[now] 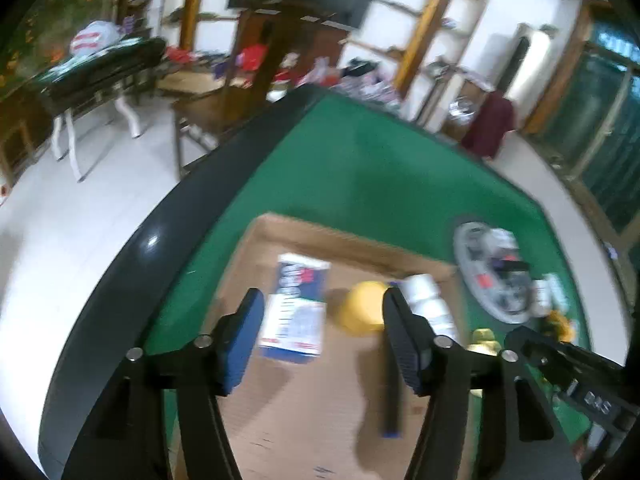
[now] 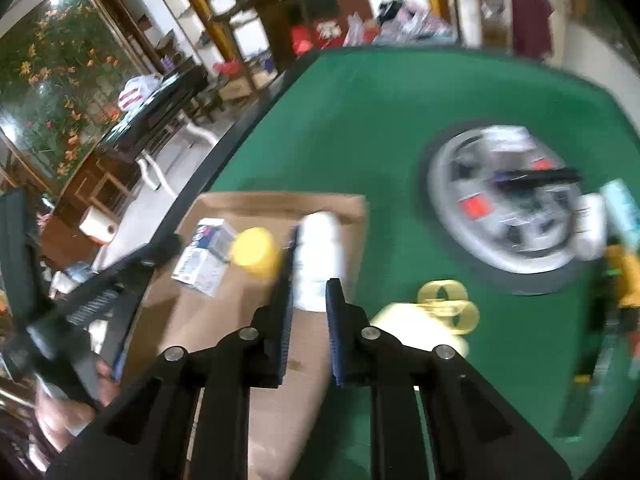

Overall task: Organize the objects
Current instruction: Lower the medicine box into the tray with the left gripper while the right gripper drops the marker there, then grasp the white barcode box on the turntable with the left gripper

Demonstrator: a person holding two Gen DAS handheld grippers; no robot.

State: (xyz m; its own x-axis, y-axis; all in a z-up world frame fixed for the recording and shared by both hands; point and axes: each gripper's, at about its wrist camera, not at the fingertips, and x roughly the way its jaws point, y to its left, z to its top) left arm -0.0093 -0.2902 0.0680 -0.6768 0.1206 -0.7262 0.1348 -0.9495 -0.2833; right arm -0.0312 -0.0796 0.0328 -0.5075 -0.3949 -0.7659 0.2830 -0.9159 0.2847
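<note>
A brown cardboard sheet lies on the green table. On it sit a white-and-blue box, a yellow round lid-like object, a white bottle and a dark thin stick. My left gripper hangs open above the box and the yellow object, with nothing between its fingers. My right gripper hovers just short of the white bottle. Its jaws stand a narrow gap apart and hold nothing.
A round grey tray holding several small items stands to the right. Beside it are a pale yellow object, a white tube and a yellow item. The table's dark rim runs along the left, with floor beyond.
</note>
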